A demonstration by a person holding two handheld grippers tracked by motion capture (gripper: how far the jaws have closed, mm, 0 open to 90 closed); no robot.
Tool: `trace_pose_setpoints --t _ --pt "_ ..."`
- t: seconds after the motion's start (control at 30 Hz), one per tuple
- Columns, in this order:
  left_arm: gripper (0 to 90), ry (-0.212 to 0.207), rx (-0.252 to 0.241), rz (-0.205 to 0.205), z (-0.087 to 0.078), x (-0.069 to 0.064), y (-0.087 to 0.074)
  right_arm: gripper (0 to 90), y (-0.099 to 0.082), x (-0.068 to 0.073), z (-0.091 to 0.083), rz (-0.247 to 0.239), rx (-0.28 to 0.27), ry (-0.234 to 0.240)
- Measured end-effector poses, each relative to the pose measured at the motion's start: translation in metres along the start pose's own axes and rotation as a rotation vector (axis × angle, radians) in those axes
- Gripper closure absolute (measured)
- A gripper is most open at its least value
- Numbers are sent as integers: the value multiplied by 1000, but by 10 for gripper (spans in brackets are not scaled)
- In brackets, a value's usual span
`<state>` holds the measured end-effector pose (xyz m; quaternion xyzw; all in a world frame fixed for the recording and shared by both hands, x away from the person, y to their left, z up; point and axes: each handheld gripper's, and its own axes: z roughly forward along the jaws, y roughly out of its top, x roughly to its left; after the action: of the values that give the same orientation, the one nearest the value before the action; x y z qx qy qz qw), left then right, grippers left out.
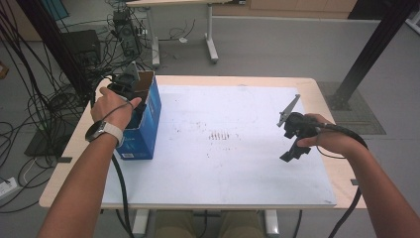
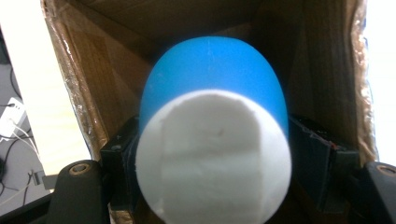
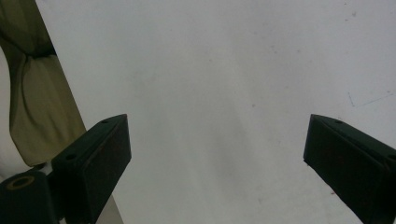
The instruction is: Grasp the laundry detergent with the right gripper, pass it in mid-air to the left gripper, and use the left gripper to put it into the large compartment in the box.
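Brown cardboard walls close around the left gripper [image 2: 212, 186] in the left gripper view, where a blue-and-white foam piece [image 2: 212, 140], rounded like a cylinder with a blue body and a white end face toward the camera, sits between the two black jaws. The jaws flank it at 9 and 3 o'clock; whether their pads press on it or stand just clear cannot be told, since the white face hides the contact.

In the high view the left hand [image 1: 113, 111] holds that gripper [image 1: 130, 87] down into the open top of a blue box [image 1: 146, 126], which stands on the table [image 1: 247, 79] at about 9 o'clock from the middle of the white mat [image 1: 223, 148]. The box's inside is bare cardboard, its outside blue with white print. A watch with a pale strap [image 1: 104, 131] sits on the left wrist.

The right hand [image 1: 329, 139] holds the right gripper [image 1: 293, 152] above the mat at about 3 o'clock, well apart from the box. In the right gripper view its jaws [image 3: 217, 158] stand wide apart with nothing between them, the pale mat [image 3: 224, 70] beneath, and olive cloth [image 3: 37, 102] at 9 o'clock.
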<state>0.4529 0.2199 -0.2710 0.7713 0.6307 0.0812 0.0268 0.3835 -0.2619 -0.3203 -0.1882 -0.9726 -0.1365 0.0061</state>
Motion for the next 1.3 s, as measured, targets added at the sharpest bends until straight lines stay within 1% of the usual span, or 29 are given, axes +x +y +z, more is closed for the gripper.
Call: trace_pose_setpoints --t 0.07,0.13,0.2,0.23,0.3,0.33,0.43,0.53,0.6,0.73,0.77,0.83,0.93,0.97,1.03,1.07,1.13,1.2,1.3 --pt "280 -3 -4 2 -2 1 0 76 0 1 0 0 0 1" --pt "251 14 -17 7 -6 1 -1 76 0 1 0 1 3 2" --pt "247 18 -36 16 -12 1 -1 75 0 1 0 0 3 0" --pt "232 29 -40 23 -16 0 -1 76 0 1 0 -4 3 1" --pt "164 40 -44 23 -19 0 -1 76 0 1 0 -5 5 3" --pt "148 50 -48 25 -23 1 -1 76 0 1 0 -5 5 2" --pt "140 51 -64 27 -31 2 -2 76 1 2 -1 -7 4 4" --pt "104 55 -74 48 -41 2 -3 76 1 2 -2 -5 8 1" --pt "99 55 -85 62 -48 2 -3 76 1 1 -3 -2 6 0" --pt "88 28 -98 85 -61 2 -3 76 0 1 -6 0 5 -4" --pt "80 14 -99 90 -65 2 -3 76 1 1 -7 -3 6 -6" --pt "78 -26 -118 99 -72 2 -4 76 0 1 -8 0 4 -9" --pt "75 -31 -131 132 -83 0 -4 76 0 0 -11 2 2 -11" --pt "75 -35 -139 154 -88 -1 -5 76 -1 0 -11 3 4 -12" --pt "67 -35 -136 187 -96 -4 -5 76 -1 0 -12 3 4 -12" --pt "65 -42 -140 206 -100 -5 -6 76 0 0 -12 0 6 -14" --pt "63 -53 -151 232 -107 -6 -7 76 0 0 -12 1 4 -14" --pt "64 -77 -168 272 -117 -7 -8 76 0 0 -13 4 6 -15" --pt "49 -105 -173 325 -127 -10 -10 76 0 0 -14 3 9 -17"
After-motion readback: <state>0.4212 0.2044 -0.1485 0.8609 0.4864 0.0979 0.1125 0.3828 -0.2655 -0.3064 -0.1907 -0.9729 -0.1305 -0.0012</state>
